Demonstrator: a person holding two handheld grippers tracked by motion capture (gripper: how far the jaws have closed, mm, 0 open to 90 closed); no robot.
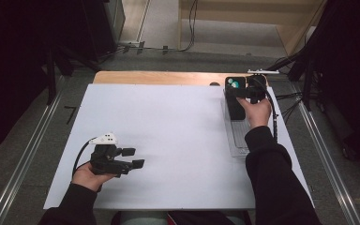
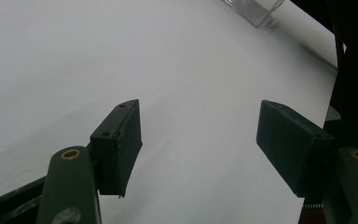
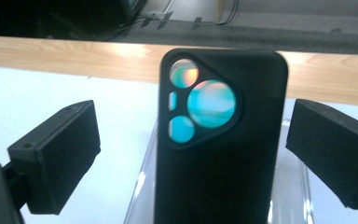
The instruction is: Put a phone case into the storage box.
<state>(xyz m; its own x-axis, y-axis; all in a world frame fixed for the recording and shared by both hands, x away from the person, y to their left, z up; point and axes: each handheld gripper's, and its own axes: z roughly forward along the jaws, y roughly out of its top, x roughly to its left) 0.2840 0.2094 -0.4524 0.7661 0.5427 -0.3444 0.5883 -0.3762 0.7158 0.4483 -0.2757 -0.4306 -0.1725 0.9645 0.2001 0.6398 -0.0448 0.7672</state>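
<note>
- One black phone (image 3: 221, 140) is our concern here: it stands in a clear plastic tray (image 1: 238, 140) at the far right of the counter (image 1: 168, 131), back side toward us, its three camera lenses showing near the top.
- Its long axis runs away from us along the tray in the high view; in the right gripper view it rises straight up between the jaws.
- Our right gripper (image 3: 191, 154) is the nearer one by far. Its jaws stand wide, one on each side of the phone, and neither pad touches the case that we can see.
- We judge the coming move a plain closing across the phone's width, since the thing already lies dead ahead and centred between the jaws.
- Our left gripper (image 1: 130, 158) rests low over the near left part of the counter, well apart from the tray, jaws also wide and holding nothing.
- Beyond the white sheet, a strip of wooden edge (image 1: 159, 77) shows at the far side.
</note>
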